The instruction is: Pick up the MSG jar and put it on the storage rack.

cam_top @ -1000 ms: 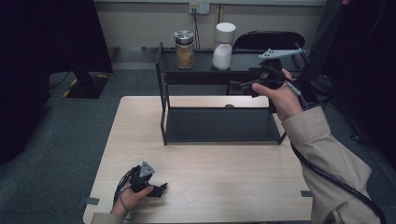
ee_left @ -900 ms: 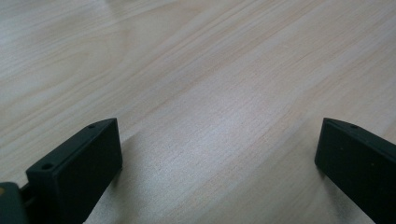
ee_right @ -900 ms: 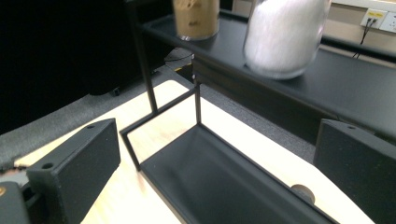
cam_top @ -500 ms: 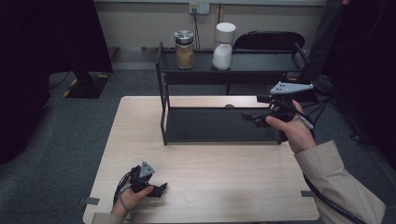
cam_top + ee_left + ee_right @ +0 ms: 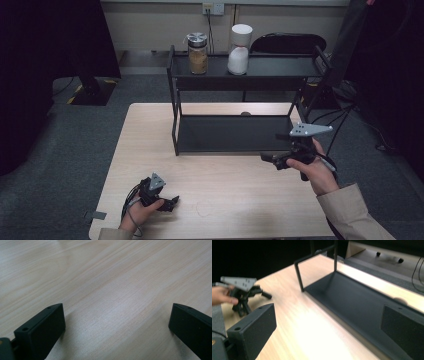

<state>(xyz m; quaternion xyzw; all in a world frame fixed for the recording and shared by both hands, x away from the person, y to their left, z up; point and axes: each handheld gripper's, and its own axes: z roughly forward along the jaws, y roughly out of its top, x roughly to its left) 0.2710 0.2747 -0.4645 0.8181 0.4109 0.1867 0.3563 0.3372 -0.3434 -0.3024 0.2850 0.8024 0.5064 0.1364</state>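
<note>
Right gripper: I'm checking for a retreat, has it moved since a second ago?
Yes. The right gripper came down and toward the person, from the black metal rack's top shelf to its lower front edge.

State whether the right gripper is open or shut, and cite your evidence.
Open: the right gripper shows its two black jaws wide apart, with nothing between them.

**No readable text anywhere**

Scanning for lettering now, and nothing comes up. The jar and the white container on the rack's top shelf carry no label that can be made out from here. The table is bare woodgrain, no print, no numbers. Both gripper views give plain black pads, unmarked.
</note>
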